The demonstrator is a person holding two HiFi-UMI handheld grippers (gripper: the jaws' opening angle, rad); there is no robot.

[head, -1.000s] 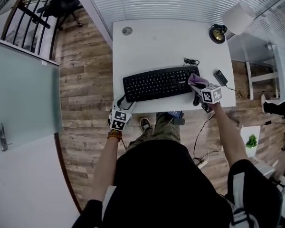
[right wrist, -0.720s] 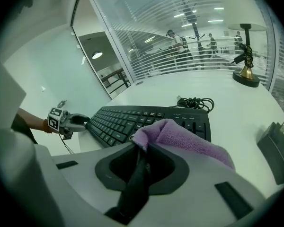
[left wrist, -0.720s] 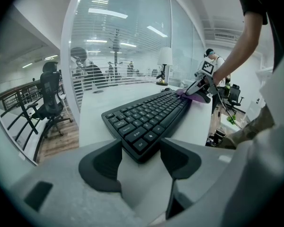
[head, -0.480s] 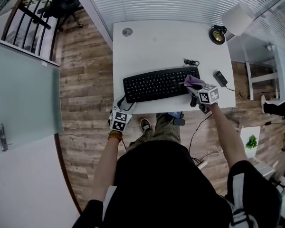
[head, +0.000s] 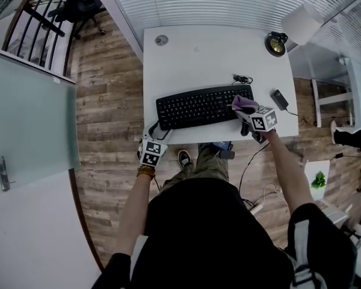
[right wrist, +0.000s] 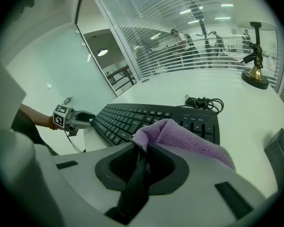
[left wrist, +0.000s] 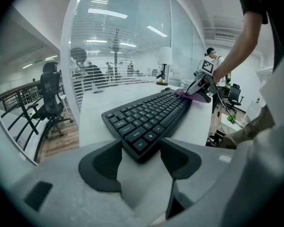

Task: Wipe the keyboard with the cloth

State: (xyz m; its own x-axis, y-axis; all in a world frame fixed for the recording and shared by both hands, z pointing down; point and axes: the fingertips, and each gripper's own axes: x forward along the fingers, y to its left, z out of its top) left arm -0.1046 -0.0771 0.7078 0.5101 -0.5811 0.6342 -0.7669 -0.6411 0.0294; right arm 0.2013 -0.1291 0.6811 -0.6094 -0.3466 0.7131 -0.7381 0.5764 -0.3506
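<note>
A black keyboard [head: 198, 106] lies across the near half of the white desk [head: 198, 59]. My right gripper [head: 248, 114] is shut on a purple cloth [head: 243, 104], which rests on the keyboard's right end. In the right gripper view the cloth [right wrist: 189, 138] bulges out of the shut jaws [right wrist: 142, 148] over the keys [right wrist: 132, 119]. My left gripper [head: 155, 136] is at the keyboard's near left corner. In the left gripper view its jaws [left wrist: 141, 157] stand open on either side of that corner [left wrist: 142, 145]. The right gripper [left wrist: 199, 86] and cloth [left wrist: 191, 96] show at the far end.
A coiled black cable [head: 243, 77] lies just behind the keyboard's right end. A small black device [head: 280, 99] sits by the desk's right edge. A brass lamp base [head: 276, 43] and a round grommet [head: 161, 40] are at the back. An office chair [left wrist: 49, 98] stands left of the desk.
The right gripper has carried the cloth a little to the left, onto the keyboard's right end. The left gripper has stayed at the left corner.
</note>
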